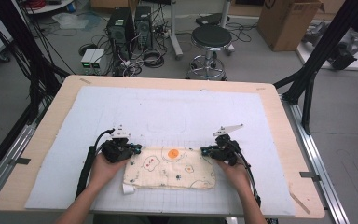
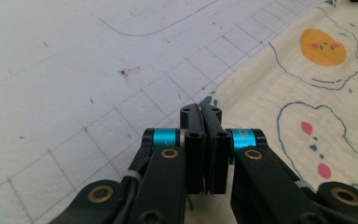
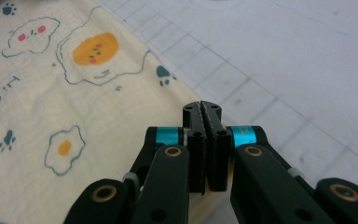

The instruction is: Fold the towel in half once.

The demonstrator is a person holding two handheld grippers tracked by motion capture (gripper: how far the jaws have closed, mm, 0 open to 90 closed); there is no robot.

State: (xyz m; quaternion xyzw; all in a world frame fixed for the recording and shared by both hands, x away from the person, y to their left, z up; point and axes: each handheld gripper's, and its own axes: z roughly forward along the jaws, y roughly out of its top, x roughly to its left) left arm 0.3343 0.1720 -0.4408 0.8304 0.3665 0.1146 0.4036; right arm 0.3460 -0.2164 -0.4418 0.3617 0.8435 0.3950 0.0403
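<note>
Cloth lies flat between both grippers. Left gripper jaws are pressed together at its edge. Right gripper jaws likewise, whether pinching fabric unclear.

**Soft cloth, matt mat, black plastic**

We see a cream cloth, a soft, matt weave printed with egg and paw figures. It lies on a pale grey mat, matt, slightly rough and speckled with dirt. The table edge looks like light, smooth wood. Each gripper's black fingers look like matt plastic, with brass-coloured rivets and glossy blue metal sleeves.
</note>
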